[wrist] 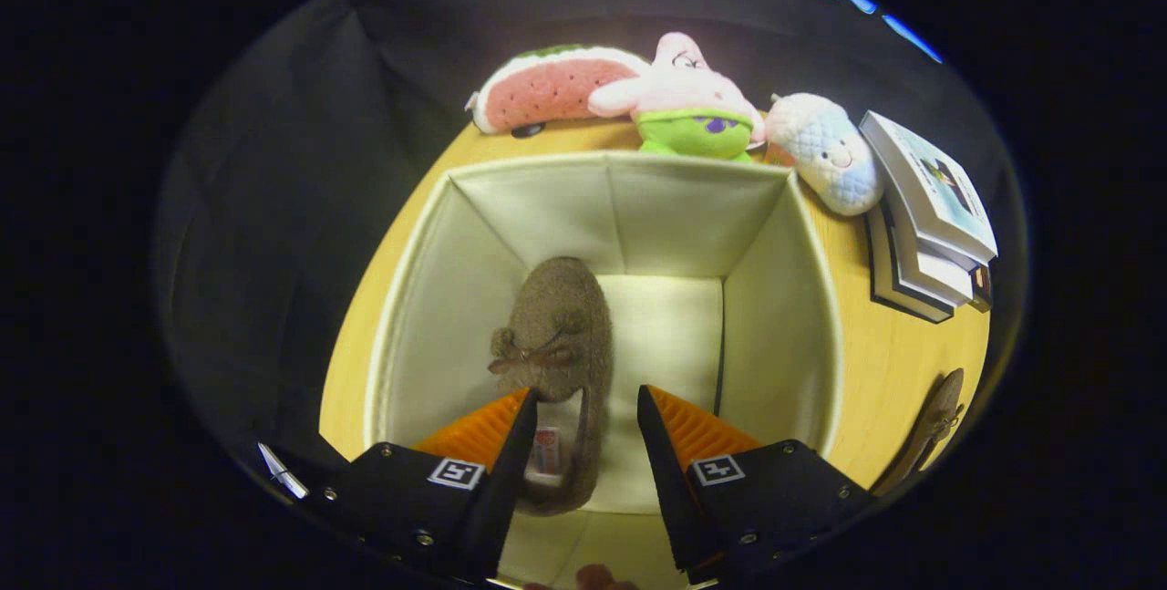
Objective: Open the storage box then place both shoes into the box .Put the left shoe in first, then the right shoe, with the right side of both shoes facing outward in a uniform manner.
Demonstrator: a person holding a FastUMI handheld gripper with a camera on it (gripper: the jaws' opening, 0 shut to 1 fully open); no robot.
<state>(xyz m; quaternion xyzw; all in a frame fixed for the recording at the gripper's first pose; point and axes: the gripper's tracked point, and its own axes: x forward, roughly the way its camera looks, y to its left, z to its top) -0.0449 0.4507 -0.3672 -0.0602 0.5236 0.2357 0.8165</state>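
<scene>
One brown slipper (556, 344) lies in the open storage box (821, 316), gripper (583, 417) wide and empty, second slipper (934, 430) waiting outside on the table (889, 362).

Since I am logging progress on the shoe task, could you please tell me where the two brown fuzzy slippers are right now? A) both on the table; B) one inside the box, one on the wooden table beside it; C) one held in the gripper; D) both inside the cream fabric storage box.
B: one brown fuzzy slipper lies in the cream fabric storage box, below the open gripper; the other slipper lies on the wooden table outside the box.
</scene>
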